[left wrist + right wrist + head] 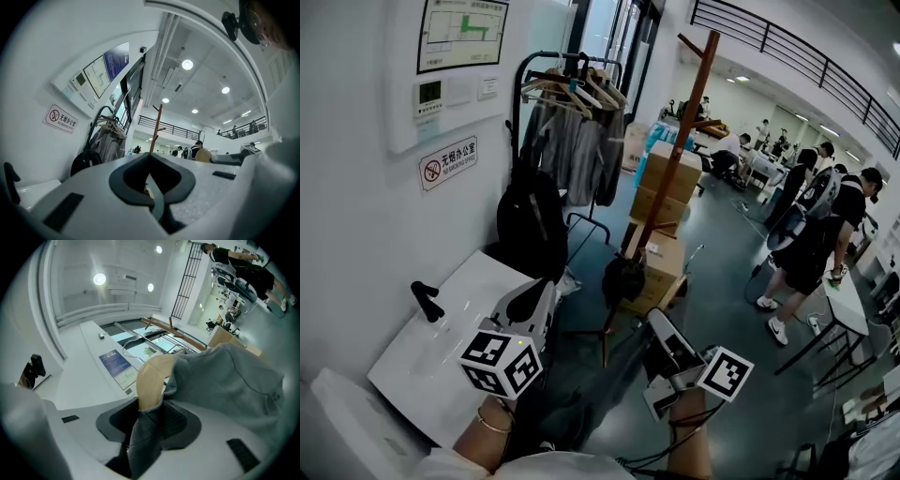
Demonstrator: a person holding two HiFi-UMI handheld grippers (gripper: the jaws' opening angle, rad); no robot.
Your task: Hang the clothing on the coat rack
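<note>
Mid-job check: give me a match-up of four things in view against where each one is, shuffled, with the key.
Things:
1. grey garment
2. black backpack
3. cardboard boxes
4. no-smoking sign

Places:
A. on the white wall
B. stacked behind the pole of the wooden coat rack
C. clamped in the right gripper
D. low beside the black clothes rail

Pairs: 1-C, 2-D, 3-B, 4-A

Left gripper (151, 182), tilted slightly up, pinches a thin fold of garment (225, 380); right gripper (151, 420) clamps it likewise.
</note>
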